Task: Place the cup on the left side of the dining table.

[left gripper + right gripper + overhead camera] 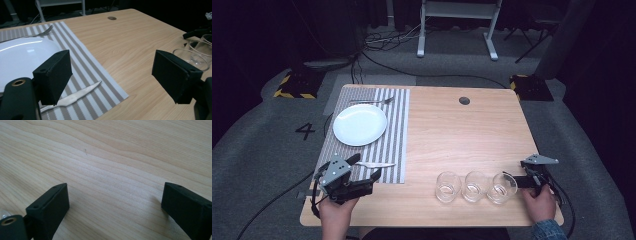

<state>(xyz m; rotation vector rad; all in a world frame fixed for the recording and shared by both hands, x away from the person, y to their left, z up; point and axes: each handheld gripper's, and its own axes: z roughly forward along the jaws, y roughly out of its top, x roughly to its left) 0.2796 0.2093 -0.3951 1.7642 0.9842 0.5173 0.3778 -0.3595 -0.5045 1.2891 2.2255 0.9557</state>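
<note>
My left gripper point(363, 175) point(112, 65) hovers at the near left of the wooden table point(452, 135), jaws open with nothing between them. A silver knife point(375, 164) point(77, 95) lies just beyond it on the striped placemat point(394, 130) point(82, 62). On the mat sit a white plate point(360, 124) point(22, 57) and, behind it, a fork point(372, 101) point(42, 32). Three clear glasses point(475, 186) point(192, 58) stand in a row near the front edge. My right gripper point(519, 181) point(115, 192) is open beside the rightmost glass point(502, 188), over bare wood.
A round cable hole point(464, 100) point(111, 18) sits at the far side of the table. Beyond the table is grey floor with cables and a white frame point(457, 25). Bare wood point(112, 157) spreads across the table's middle.
</note>
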